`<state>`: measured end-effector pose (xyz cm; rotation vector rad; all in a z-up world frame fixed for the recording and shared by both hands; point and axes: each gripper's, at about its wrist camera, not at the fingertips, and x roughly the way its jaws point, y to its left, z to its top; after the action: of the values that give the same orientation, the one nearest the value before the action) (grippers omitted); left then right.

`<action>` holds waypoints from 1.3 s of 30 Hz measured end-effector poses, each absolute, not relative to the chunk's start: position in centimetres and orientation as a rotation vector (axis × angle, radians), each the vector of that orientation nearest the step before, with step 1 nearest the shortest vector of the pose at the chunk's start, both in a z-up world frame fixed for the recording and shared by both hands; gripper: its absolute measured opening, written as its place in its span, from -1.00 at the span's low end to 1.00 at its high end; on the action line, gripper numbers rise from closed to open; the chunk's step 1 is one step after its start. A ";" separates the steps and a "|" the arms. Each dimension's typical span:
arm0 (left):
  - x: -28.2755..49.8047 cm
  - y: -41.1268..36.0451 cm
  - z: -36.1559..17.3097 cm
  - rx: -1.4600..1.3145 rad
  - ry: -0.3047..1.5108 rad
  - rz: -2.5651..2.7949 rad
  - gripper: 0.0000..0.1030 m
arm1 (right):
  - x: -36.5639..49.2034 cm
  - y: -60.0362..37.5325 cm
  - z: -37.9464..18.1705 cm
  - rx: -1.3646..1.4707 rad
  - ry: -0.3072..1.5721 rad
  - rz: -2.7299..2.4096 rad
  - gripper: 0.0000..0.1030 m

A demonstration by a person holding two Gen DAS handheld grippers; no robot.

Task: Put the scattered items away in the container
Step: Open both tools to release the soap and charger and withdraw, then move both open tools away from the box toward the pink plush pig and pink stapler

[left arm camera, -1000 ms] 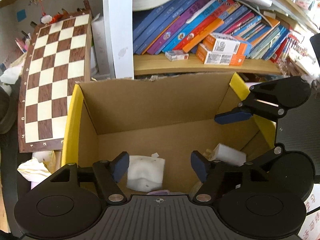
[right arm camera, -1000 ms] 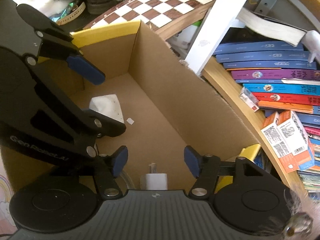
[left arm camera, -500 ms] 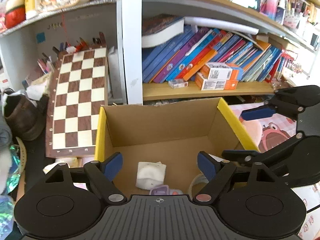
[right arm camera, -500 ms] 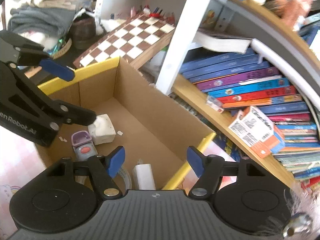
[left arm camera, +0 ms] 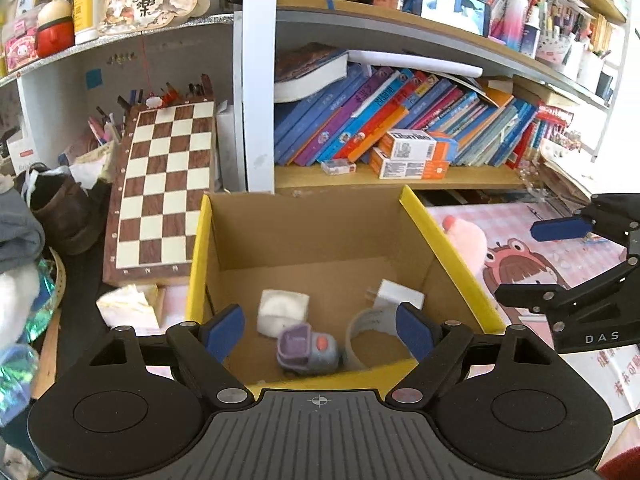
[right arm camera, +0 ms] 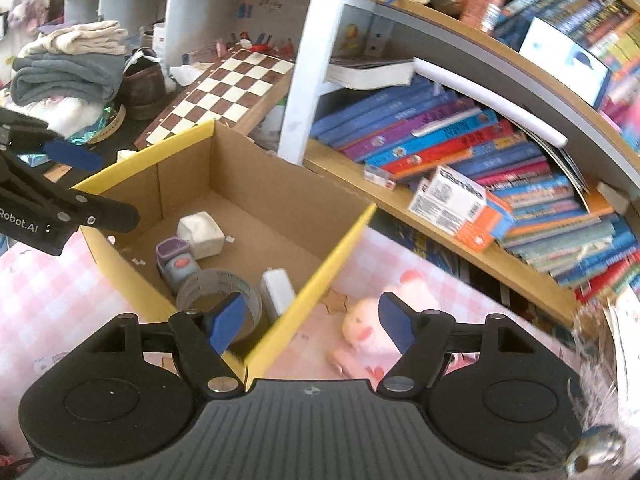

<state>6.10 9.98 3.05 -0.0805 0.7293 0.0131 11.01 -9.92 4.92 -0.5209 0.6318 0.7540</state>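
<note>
Both tongs empty over box (left arm camera: 304,240), L tongs (left arm camera: 320,330) wide, R tongs (right arm camera: 310,320) opening; next: grab pink plush (right arm camera: 372,332) w/ R.

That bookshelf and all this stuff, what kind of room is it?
Probably a lived-in room at home, maybe a child's room or study. Leaning children's books fill the bookshelf, a chessboard is propped beside it, and a pink plush toy lies on the pink checked mat.

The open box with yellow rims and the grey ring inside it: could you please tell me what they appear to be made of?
The open box with yellow rims looks like corrugated cardboard: matte brown walls, folded corners. The grey ring seems to be a roll of tape, thin-walled and slightly glossy, though that is uncertain.
</note>
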 end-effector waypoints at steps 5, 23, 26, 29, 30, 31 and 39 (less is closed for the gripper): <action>4.8 8.8 2.5 -0.065 0.744 -0.001 0.66 | 9.9 -12.0 4.3 -0.461 0.664 0.709 0.50; 2.6 6.6 1.0 -0.072 0.809 -0.003 0.66 | 8.2 -15.7 1.4 -0.373 0.782 0.621 0.65; 2.3 6.3 0.9 -0.075 0.818 0.008 0.66 | 8.1 -16.1 1.0 -0.366 0.791 0.601 0.69; 2.0 5.9 0.5 -0.079 0.827 0.018 0.66 | 7.9 -16.7 0.5 -0.355 0.798 0.574 0.80; 1.8 5.8 0.4 -0.079 0.830 0.022 0.66 | 7.8 -16.8 0.4 -0.353 0.800 0.565 0.81; 1.7 5.6 0.2 -0.079 0.833 0.025 0.66 | 7.7 -17.1 0.2 -0.350 0.802 0.558 0.81; 1.1 3.2 -0.8 -0.085 0.857 0.038 0.67 | 7.4 -18.8 -0.8 -0.324 0.825 0.519 0.82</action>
<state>1.06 3.23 -0.78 -0.0848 0.8570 0.0377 7.39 -18.76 -0.80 -0.3242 0.8254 0.5188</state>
